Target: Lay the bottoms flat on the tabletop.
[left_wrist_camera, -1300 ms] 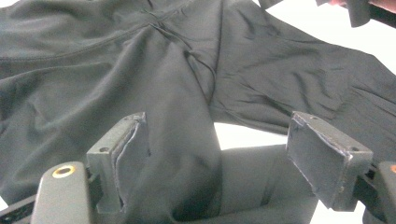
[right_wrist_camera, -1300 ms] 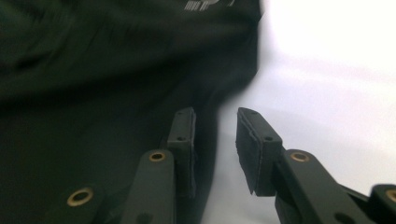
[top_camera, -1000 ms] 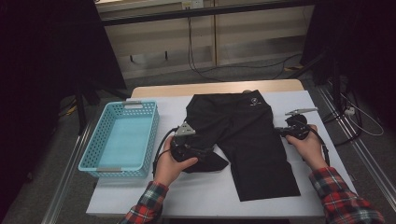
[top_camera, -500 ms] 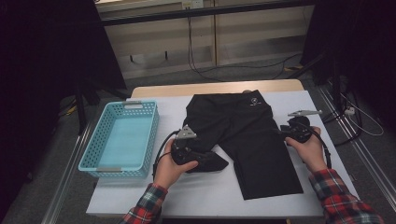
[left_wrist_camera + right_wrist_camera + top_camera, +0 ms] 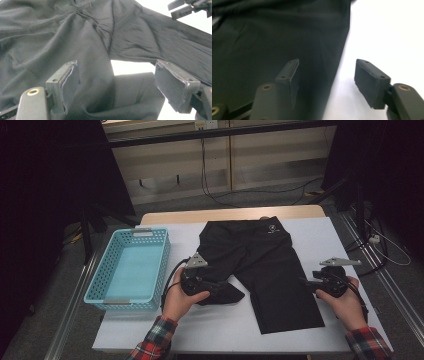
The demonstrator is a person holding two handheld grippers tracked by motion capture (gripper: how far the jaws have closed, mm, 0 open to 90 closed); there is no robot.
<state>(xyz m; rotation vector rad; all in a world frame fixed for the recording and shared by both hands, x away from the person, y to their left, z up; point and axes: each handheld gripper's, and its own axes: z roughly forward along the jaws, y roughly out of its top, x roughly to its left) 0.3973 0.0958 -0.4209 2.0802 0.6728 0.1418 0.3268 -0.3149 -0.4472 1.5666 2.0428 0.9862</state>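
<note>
Black shorts [image 5: 270,265] lie flat on the white table [image 5: 320,240], waistband at the far side. The left leg [image 5: 227,294] is folded back on itself. My left gripper [image 5: 216,286] rests over that fold. In the left gripper view its jaws stand wide apart [image 5: 116,75], with the bunched fabric [image 5: 95,75] loose between them. My right gripper [image 5: 306,283] sits at the outer edge of the right leg. Its jaws [image 5: 327,72] have just been opening and straddle the hem edge [image 5: 337,75] without pressing on it.
A light blue mesh basket [image 5: 127,300] with nothing in it stands at the table's left. Metal rails run along both sides of the table. White tabletop lies to the right of the shorts and in front of them.
My right hand has slid toward me along the right leg's outer edge. The left hand and the folded leg have kept still.
</note>
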